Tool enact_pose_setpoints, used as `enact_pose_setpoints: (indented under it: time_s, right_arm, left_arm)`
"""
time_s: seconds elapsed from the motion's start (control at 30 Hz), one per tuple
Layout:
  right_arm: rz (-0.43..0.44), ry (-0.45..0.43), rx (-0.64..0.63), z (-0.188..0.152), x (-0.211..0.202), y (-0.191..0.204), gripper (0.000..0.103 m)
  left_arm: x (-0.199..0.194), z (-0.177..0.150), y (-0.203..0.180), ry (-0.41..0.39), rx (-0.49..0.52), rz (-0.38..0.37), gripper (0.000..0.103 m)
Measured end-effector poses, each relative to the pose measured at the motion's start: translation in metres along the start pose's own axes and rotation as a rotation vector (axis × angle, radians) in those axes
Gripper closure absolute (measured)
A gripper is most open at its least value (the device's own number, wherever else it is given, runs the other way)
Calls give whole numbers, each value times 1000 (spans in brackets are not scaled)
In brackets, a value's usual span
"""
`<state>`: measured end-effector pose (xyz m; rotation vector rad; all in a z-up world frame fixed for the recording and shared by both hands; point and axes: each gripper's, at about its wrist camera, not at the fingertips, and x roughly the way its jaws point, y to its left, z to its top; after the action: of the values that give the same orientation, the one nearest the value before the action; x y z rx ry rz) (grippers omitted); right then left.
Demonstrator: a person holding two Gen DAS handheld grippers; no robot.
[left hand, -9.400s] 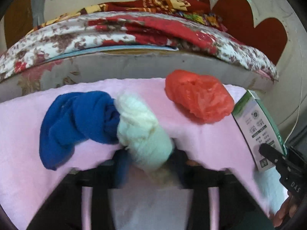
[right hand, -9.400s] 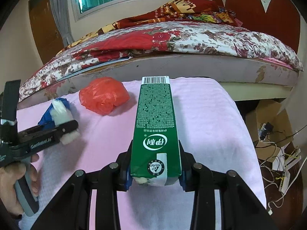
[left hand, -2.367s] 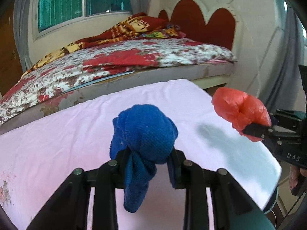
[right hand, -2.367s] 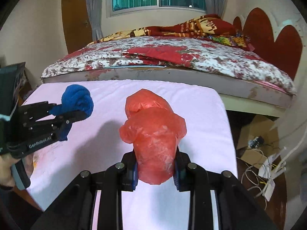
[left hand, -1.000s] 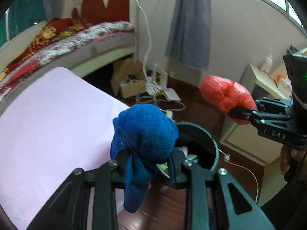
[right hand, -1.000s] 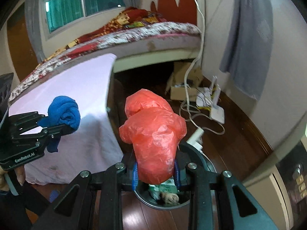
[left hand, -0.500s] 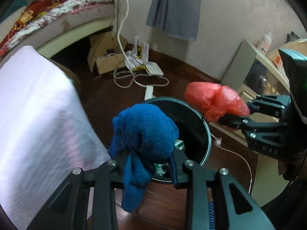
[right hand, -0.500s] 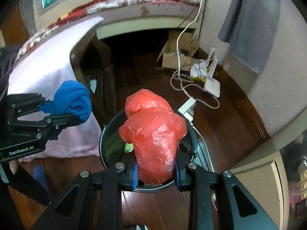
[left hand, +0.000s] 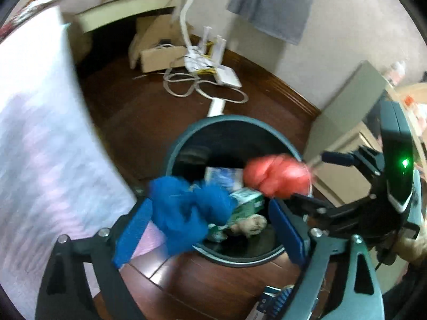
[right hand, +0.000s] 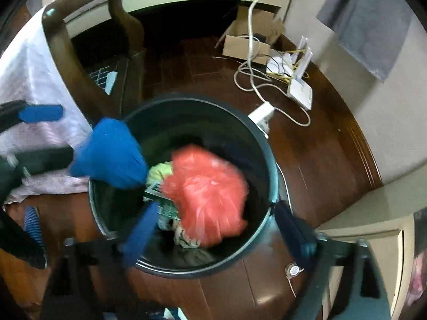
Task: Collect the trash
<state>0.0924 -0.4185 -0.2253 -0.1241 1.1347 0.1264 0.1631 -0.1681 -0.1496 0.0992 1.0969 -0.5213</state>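
Both grippers hang over a dark round trash bin [left hand: 186, 138] [right hand: 269, 160] on the wood floor. My left gripper [left hand: 210, 226] is open; the blue cloth [left hand: 186, 210] is blurred and loose between its fingers, over the bin's near rim. It also shows in the right wrist view [right hand: 112, 154]. My right gripper [right hand: 213, 229] is open; the red plastic bag [right hand: 208, 192] is blurred, free of the pads, inside the bin's mouth. The bag also shows in the left wrist view [left hand: 277, 176]. A green carton [left hand: 248, 200] and other trash lie inside the bin.
The pink-covered table [left hand: 40, 146] stands left of the bin, with its dark wooden leg [right hand: 69, 61]. A cardboard box [right hand: 248, 42], white cables [right hand: 267, 80] and a router [right hand: 301, 90] lie on the floor beyond. A beige cabinet [left hand: 347, 138] stands at the right.
Both grippers have opened over the bin. The blue cloth and the red bag have left the pads and are dropping toward the bin.
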Motion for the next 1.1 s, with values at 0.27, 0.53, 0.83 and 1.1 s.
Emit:
enact_pose_setpoints:
  time_s: [0.27,0.53,0.83,1.1]
  right_arm:
    - [23,-32,121,-6,-27,-6,0]
    - [9,-140,96,7,-81,26,0]
    - [22,-217,64,0,-127,69,0]
    - [-29,-260,102,-12,-194,100,0]
  left_arm:
    - [-32,-22,15,-81,-39,133,1]
    - [-87,-34,17,-169,-42,168,1]
    - [-131,-47,14,-250,-34,221,1]
    - [-195,-70,9,-336,-33,298,1]
